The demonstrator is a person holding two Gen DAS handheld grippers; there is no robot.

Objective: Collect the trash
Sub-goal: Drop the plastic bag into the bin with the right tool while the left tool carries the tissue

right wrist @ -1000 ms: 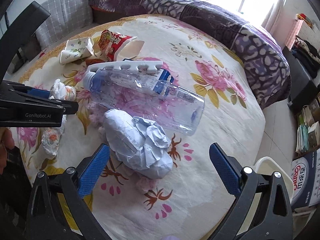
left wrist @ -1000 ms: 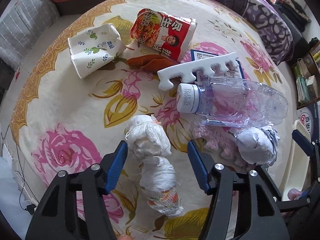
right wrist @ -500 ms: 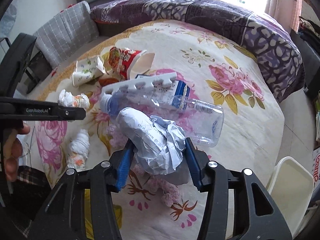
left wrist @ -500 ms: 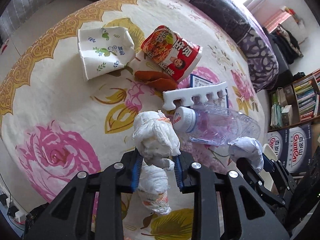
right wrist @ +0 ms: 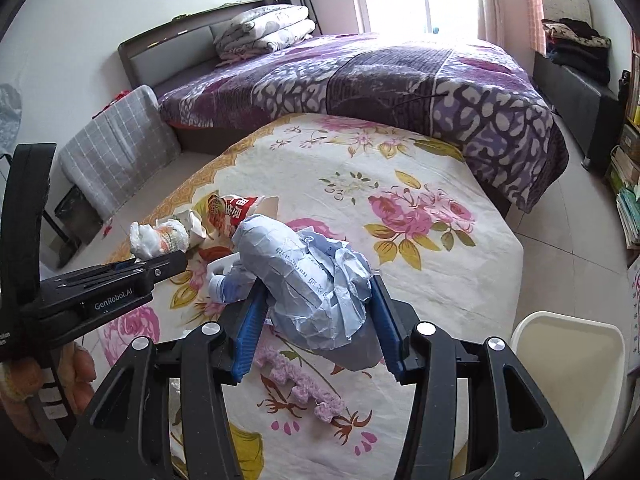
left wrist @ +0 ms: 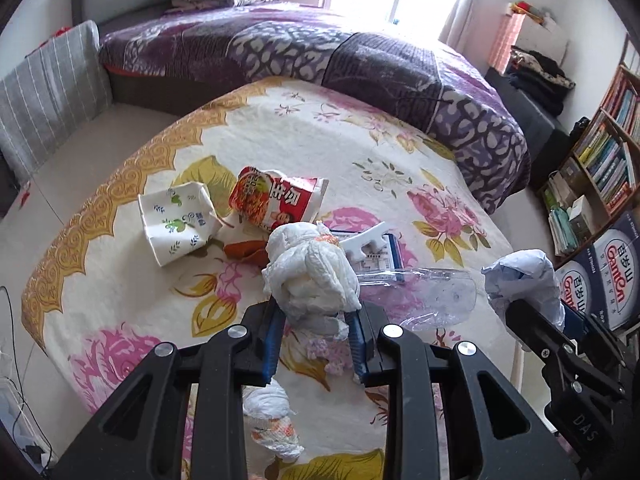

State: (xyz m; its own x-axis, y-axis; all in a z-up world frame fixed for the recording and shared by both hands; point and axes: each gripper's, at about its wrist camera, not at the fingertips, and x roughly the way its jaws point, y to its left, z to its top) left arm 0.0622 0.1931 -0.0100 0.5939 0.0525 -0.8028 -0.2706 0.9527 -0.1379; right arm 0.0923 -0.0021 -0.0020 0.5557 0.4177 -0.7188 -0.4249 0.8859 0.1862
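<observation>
My left gripper (left wrist: 316, 330) is shut on a white crumpled tissue wad (left wrist: 312, 276), held above the floral tablecloth (left wrist: 360, 152). My right gripper (right wrist: 318, 320) is shut on a crumpled bluish paper ball (right wrist: 308, 284), also lifted off the cloth. The paper ball (left wrist: 520, 280) also shows at the right of the left wrist view. On the cloth lie a red noodle cup (left wrist: 276, 200), a crushed paper cup (left wrist: 176, 224), a clear plastic bottle (left wrist: 432, 296), a white toe separator (left wrist: 366, 242) and a second tissue wad (left wrist: 272, 424).
A white bin (right wrist: 568, 364) stands at the table's right edge. A pink crochet strip (right wrist: 300, 384) lies under the right gripper. A bed with a purple quilt (right wrist: 400, 72) is behind the table, and a bookshelf (left wrist: 608, 160) is at the right.
Both grippers closed, the left on the tissue wad and the right on the paper ball. Both then rose off the cloth with them, and the views tilted up toward the room.
</observation>
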